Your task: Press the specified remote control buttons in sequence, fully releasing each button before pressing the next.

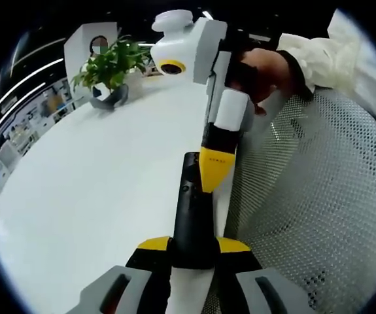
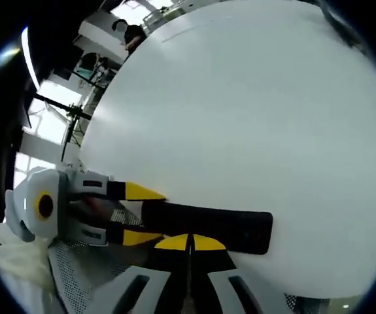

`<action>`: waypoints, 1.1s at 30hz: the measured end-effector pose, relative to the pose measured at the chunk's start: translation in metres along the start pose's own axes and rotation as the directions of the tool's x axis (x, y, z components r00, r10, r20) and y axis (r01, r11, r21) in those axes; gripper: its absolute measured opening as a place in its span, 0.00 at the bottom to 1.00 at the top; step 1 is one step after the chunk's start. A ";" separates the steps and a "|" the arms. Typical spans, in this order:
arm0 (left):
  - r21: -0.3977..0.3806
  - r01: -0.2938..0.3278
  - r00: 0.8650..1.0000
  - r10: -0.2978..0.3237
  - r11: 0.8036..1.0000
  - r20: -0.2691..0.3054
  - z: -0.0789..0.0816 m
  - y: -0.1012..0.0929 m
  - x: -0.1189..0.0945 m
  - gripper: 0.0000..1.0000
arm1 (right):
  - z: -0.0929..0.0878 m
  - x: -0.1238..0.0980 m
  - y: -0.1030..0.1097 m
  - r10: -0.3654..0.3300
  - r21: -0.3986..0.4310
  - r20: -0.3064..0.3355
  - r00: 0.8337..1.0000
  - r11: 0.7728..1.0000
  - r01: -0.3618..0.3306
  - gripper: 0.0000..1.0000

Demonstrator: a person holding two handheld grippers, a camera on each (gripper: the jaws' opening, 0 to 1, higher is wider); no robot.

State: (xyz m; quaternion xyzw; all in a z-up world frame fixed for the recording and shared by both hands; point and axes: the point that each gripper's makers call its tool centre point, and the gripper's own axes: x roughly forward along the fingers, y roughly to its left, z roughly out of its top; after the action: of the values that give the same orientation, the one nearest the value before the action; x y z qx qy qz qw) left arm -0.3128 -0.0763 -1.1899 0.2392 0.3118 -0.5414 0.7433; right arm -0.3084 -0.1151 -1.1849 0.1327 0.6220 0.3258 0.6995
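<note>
White round counter point(image 1: 89, 183) | slim black plastic remote control point(image 1: 191, 209) lower centre, clenched in left gripper point(image 1: 194, 252) jaws | right gripper point(image 1: 216, 171) jaws closed, tip touching remote | advice: press straight down, lift fully.

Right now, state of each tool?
Left tool: shut on the black remote, jaws clamping its near end.
Right tool: shut, holding nothing, yellow tips together against the remote's face.

Both views sit close over the black remote point(image 1: 192, 216) on the white table point(image 1: 96, 196): left gripper view looks along its length (toward a potted plant point(image 1: 109, 69)), right gripper view crosses it point(image 2: 207, 226).
</note>
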 end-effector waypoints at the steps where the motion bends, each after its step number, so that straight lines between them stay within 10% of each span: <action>1: 0.000 0.000 1.000 0.000 1.000 0.000 0.000 0.000 0.000 0.24 | 0.000 0.000 0.000 0.003 0.002 -0.005 1.000 1.000 -0.003 0.00; 33: -0.020 0.008 1.000 -0.007 1.000 0.019 0.002 -0.001 0.002 0.24 | 0.011 0.007 0.011 0.063 -0.017 0.032 0.998 0.998 -0.062 0.00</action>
State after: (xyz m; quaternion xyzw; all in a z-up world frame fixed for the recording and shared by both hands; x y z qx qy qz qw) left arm -0.3133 -0.0789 -1.1901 0.2253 0.3112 -0.5432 0.7465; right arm -0.3010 -0.0998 -1.1822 0.1518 0.6036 0.3501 0.7000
